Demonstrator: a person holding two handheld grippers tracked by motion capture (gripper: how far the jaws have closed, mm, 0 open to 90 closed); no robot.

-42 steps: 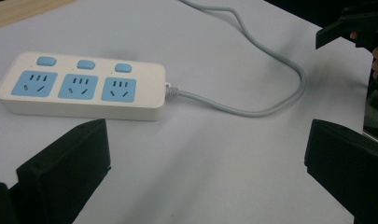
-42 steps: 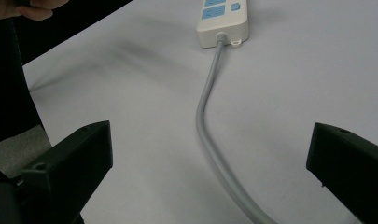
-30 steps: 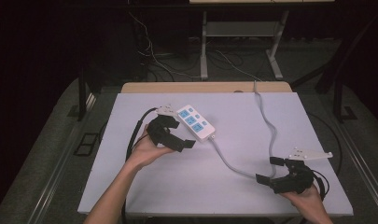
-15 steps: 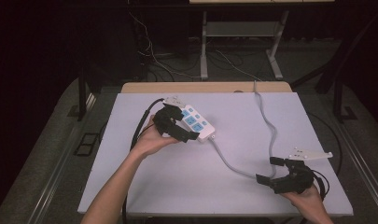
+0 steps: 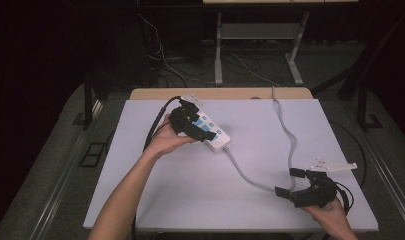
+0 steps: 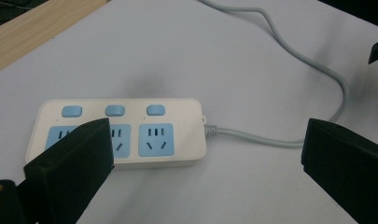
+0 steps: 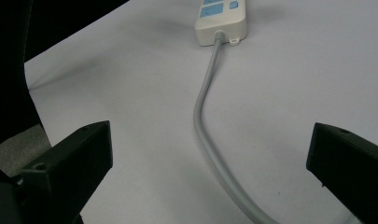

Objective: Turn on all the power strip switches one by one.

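White table (image 5: pixel 140 200) in a dark room: the reach for the power strip (image 5: pixel 212 134) has barely begun.
The strip lies at ten o'clock of centre, not yet gripped; the left gripper (image 5: pixel 194 125) hovers over it, jaws spread wide. The right gripper (image 5: pixel 291 184), at five o'clock, is likewise released, straddling the grey cord (image 7: pixel 205 126). No brand or legible writing.

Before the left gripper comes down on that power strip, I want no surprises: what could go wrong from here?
1. The left gripper hangs open above the power strip, one jaw over its far sockets; closing there might press a blue switch.
2. The grey cable curves loosely across the table between the open jaws of the right gripper; lifting the strip could drag it against that gripper.
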